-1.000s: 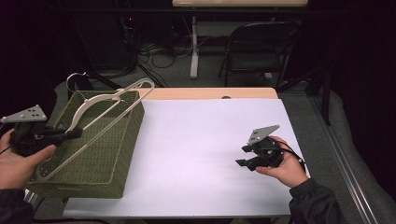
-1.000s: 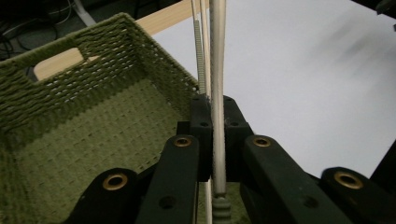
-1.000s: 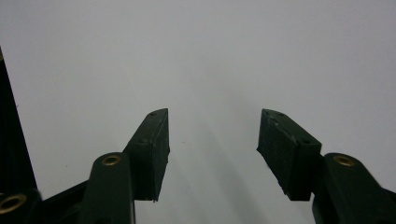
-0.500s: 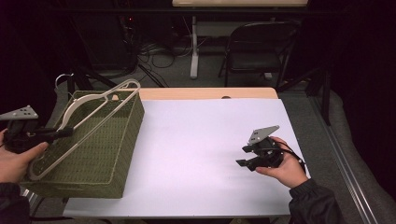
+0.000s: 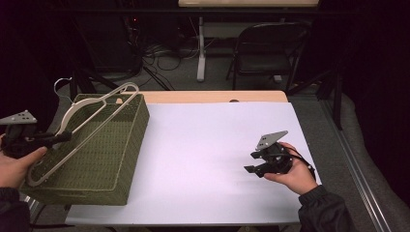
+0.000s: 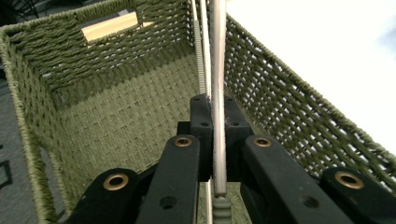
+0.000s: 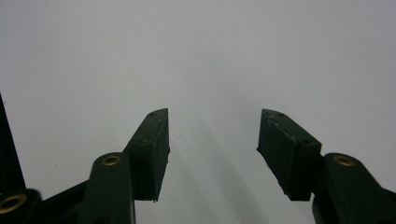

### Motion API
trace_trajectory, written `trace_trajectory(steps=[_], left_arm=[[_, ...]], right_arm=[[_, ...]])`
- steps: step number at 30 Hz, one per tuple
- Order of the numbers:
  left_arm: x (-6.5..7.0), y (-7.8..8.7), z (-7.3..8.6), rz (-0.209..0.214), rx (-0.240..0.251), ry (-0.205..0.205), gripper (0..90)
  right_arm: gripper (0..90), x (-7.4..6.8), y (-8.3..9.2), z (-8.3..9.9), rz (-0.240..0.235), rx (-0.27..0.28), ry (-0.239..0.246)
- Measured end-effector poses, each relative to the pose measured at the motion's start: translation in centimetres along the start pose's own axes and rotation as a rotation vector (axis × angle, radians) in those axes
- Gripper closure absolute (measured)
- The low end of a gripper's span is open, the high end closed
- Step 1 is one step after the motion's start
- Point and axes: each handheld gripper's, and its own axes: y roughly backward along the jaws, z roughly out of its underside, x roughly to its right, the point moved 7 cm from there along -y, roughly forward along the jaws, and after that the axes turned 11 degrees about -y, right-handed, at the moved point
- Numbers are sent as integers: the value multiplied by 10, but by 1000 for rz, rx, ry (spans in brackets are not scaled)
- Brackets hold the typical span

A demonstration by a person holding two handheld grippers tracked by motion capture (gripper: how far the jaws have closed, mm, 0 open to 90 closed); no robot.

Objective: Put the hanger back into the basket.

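Left tongs (image 5: 62,137) pinch the white hanger (image 5: 92,123) at frame left, its long axis slanting up-right over the green basket (image 5: 123,159); right tongs (image 5: 250,162) spread, empty, far right.

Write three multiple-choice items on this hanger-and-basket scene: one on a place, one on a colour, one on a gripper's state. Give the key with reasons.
1. Where does the basket stand?
A. at the table's left end
B. at the table's right end
C. on the chair

2. What colour is the basket?
A. red
B. green
C. blue

3. How is the left gripper?
A. open and empty
B. shut on the hanger
C. lying inside the basket

Key: 1 A, the high view shows it at the left end of the white table. 2 B, its weave is olive green. 3 B, the left gripper view shows both pads pressed on the hanger's bar.
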Motion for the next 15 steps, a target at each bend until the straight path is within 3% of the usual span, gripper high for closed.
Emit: trace_trajectory(steps=[6, 15], left_arm=[[-7, -5, 9, -7, -32, -41, 868], [-9, -14, 29, 28, -41, -19, 868]], right_arm=[[430, -1, -2, 0, -7, 8, 7], [430, 1, -1, 5, -1, -5, -6]])
